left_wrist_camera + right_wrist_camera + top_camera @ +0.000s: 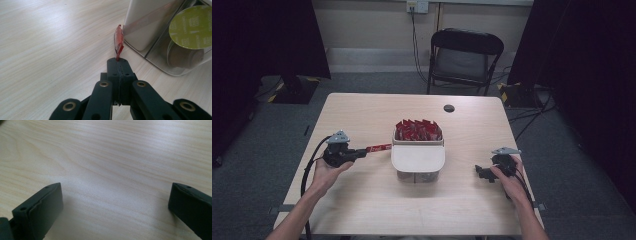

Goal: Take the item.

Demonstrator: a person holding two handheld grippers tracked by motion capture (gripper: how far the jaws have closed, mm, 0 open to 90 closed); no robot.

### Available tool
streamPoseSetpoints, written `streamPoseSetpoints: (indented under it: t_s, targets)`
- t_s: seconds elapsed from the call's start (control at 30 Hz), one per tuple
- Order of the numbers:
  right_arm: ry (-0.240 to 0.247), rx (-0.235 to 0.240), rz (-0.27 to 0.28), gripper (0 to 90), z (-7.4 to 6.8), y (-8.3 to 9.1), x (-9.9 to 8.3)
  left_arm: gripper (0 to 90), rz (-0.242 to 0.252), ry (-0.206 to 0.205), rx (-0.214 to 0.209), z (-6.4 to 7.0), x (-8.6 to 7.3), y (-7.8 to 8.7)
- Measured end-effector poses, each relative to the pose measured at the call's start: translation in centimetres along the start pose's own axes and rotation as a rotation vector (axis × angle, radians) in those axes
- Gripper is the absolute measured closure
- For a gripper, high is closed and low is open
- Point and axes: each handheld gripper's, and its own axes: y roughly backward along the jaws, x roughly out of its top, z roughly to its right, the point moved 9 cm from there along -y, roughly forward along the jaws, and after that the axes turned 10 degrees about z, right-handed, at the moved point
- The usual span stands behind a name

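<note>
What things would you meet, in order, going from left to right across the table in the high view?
Left gripper → red sachet held in its jaws → white container with red sachets in its back compartment → right gripper.

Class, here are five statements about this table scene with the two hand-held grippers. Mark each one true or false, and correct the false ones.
1. The left gripper is shut on a red sachet. True.
2. The right gripper holds a red sachet. False: its jaws stand wide apart over bare table.
3. The upper compartment of the white container holds many red sachets. True.
4. The held sachet already lies inside the container. False: it is outside, beside the container's left wall.
5. A green-lidded capsule shows through the container's clear lower part in the left gripper view. True.
</note>
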Motion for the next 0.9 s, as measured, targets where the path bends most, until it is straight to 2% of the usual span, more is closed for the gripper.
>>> streamPoseSetpoints:
  t_s: [0.27,0.37,0.5,0.7,0.83,0.9]
  targets:
    - [0.0,0.0,0.0,0.0,0.0,0.0,0.0,84.4,-0.018,0.006,-0.002,-0.09,-0.42,-0.5]
    - [0.0,0.0,0.0,0.0,0.0,0.0,0.0,85.1,-0.017,0.005,0.001,-0.17,-0.41,-0.5]
    - [0.0,0.0,0.0,0.0,0.0,0.0,0.0,74.5,-0.016,0.005,0.007,-0.09,-0.37,-0.49]
    - [0.0,0.0,0.0,0.0,0.0,0.0,0.0,71.9,-0.016,-0.004,0.005,0.02,-0.35,-0.57]
    - [0.0,0.0,0.0,0.0,0.0,0.0,0.0,58.9,-0.012,-0.004,0.028,-0.05,-0.22,-0.65]
    - [0.0,0.0,0.0,0.0,0.0,0.0,0.0,57.7,-0.009,-0.006,0.027,-0.04,-0.16,-0.62]
